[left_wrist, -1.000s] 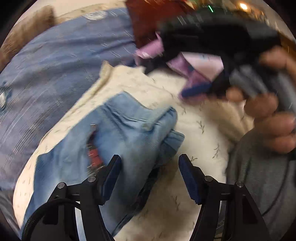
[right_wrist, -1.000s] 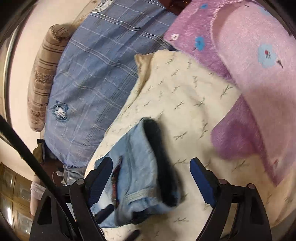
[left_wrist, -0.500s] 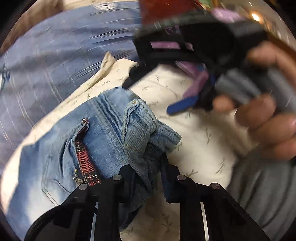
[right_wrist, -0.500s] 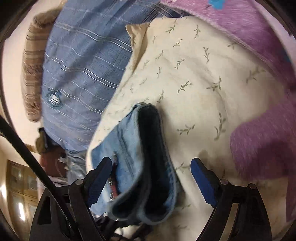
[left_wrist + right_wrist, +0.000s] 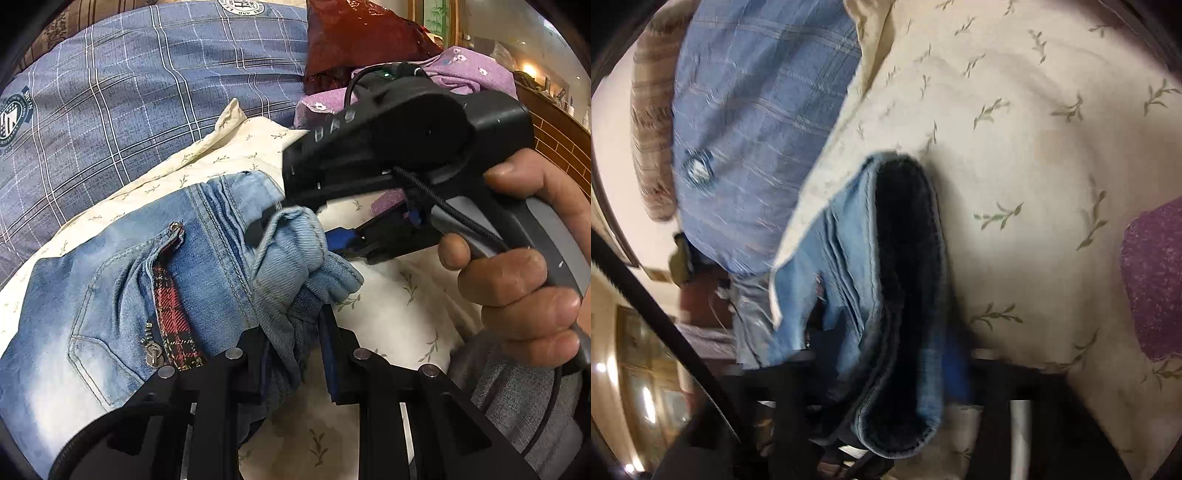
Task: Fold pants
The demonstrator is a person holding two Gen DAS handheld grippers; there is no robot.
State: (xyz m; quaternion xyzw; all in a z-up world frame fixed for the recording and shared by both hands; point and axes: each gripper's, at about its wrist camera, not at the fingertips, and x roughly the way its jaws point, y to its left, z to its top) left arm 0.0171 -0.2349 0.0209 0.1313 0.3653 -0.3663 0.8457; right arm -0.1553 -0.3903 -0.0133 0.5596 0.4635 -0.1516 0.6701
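Note:
Light blue jeans (image 5: 122, 280) with a red plaid zip pocket lie on a cream leaf-print sheet (image 5: 391, 306). My left gripper (image 5: 295, 354) is shut on a bunched fold of the jeans at the bottom of the left wrist view. My right gripper (image 5: 306, 236), held in a hand, is closed on the hem edge just beyond it. In the blurred right wrist view the jeans' hem (image 5: 905, 302) with its dark inside sits between my right gripper's (image 5: 886, 373) fingers, which have closed in on it.
A blue plaid blanket (image 5: 129, 92) lies to the left and behind. A purple floral fleece (image 5: 469, 70) and a dark red cloth (image 5: 354, 37) lie at the back right. A striped brown pillow (image 5: 650, 110) is at far left.
The left gripper went from open to shut on the jeans' fold and holds it still. The right gripper dropped onto the hem and its fingers closed in around it.

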